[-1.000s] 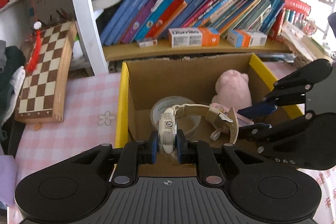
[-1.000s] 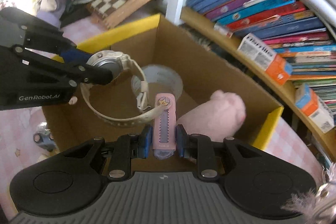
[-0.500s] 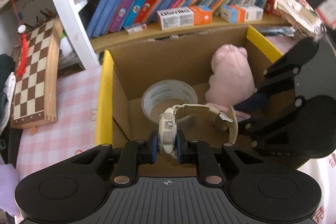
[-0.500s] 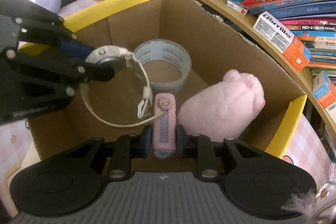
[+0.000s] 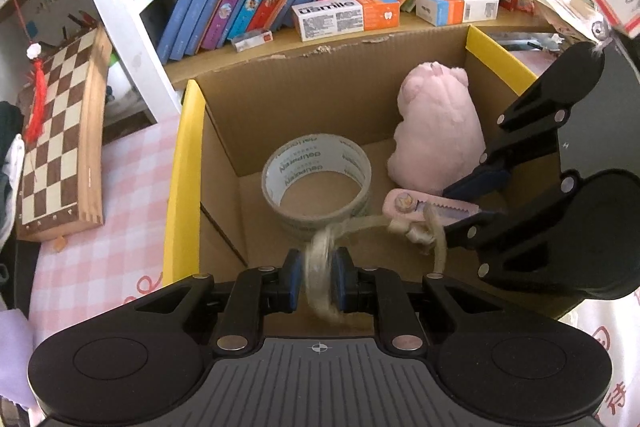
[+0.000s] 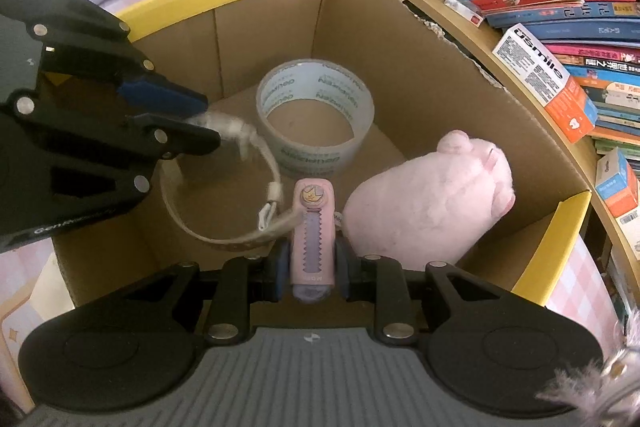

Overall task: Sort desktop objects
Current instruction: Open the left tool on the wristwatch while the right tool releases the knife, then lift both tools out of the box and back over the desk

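— Watch (image 5: 320,267) and pink cutter (image 6: 313,243) hang over the cardboard box (image 5: 180,163), each clamped tight: our left gripper (image 5: 316,277) on the watch, our right gripper (image 6: 312,267) on the cutter.

— Risk? We think the strap could snag the cutter on release. Both grippers angle down, near the tape roll (image 6: 316,123).

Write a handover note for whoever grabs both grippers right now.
Left gripper: shut on the cream wristwatch, over the cardboard box.
Right gripper: shut on the pink serrated tool, also over the box; the watch strap loops against its tip.
Already in the box: tape roll and pink plush pig.
Left to do: release both items into the box, probably one at a time so the strap does not snag.
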